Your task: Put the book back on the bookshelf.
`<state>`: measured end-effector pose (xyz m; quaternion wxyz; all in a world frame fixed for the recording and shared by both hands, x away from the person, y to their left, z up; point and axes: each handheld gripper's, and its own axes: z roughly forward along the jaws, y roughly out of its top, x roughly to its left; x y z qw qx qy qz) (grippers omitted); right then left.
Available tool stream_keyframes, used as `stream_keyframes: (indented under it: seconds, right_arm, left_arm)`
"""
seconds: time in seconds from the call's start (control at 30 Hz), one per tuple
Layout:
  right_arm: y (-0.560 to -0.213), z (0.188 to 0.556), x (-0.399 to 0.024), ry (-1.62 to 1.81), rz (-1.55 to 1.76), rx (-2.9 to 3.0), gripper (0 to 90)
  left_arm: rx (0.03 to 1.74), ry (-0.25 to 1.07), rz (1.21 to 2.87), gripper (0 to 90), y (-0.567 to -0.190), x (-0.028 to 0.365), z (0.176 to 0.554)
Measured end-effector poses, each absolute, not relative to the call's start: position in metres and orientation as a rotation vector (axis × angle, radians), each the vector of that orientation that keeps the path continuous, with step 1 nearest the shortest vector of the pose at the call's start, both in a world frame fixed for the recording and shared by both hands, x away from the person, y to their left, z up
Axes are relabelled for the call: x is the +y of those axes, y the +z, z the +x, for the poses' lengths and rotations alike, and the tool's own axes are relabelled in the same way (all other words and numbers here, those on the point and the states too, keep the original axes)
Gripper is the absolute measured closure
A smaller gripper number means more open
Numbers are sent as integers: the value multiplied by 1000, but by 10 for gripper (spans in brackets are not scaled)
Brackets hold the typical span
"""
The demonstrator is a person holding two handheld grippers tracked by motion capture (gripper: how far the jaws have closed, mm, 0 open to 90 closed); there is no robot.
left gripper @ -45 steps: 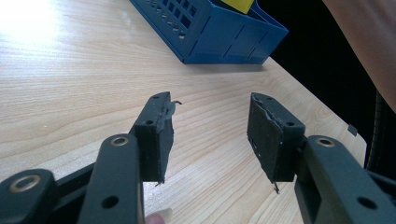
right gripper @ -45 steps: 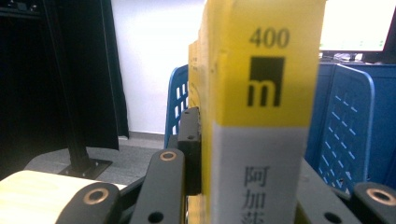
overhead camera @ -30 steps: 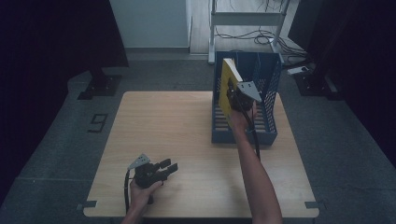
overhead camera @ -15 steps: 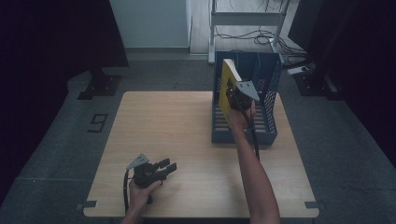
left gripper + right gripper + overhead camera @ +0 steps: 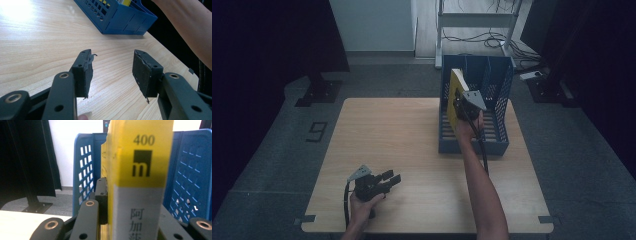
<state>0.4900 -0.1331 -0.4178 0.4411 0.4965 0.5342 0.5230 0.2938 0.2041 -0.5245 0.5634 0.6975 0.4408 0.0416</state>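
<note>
A thick yellow book (image 5: 456, 98) stands upright at the left side of the blue slotted file rack (image 5: 501, 131), held over its floor. My right gripper (image 5: 460, 107) is shut on the yellow book (image 5: 141, 170), its spine facing the camera with "400" and a black logo printed on it; one black jaw presses the left cover. My left gripper (image 5: 389, 179) rests low on the wooden table (image 5: 397, 135) near the front edge. In the left gripper view my left gripper (image 5: 112, 72) is open, with bare wood between its pads.
The blue rack (image 5: 117, 16) has perforated walls and upright dividers and sits at the table's right rear. A person's forearm (image 5: 479, 185) reaches from the front edge to the rack. A metal shelf frame (image 5: 477, 20) and cables lie on the floor behind.
The right gripper has sunk slightly with the yellow book into the rack. The left gripper has stayed where it was.
</note>
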Motion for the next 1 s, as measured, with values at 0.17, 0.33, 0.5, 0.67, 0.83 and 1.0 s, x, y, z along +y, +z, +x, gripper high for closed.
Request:
stream_keyframes:
  seconds: [0.17,0.33,0.5,0.67,0.83,1.0]
  right_arm:
    - [-423,492,-133,1288,1242,1317,744]
    - [-430,493,-132,1264,1245,1324,743]
    - [-439,494,-131,1234,1259,1349,741]
    - [-442,492,-130,1226,1255,1359,738]
    - [-442,488,-129,1215,1263,1383,729]
    - [-441,482,-129,1239,1279,1416,721]
  left_arm:
    - [1039,99,1639,506,-524,205,294]
    - [1041,98,1637,506,-525,205,294]
    - [1042,96,1635,506,-525,204,294]
    - [1041,97,1639,506,-525,204,294]
    - [1038,94,1639,505,-525,203,293]
    - [1035,91,1638,504,-524,203,292]
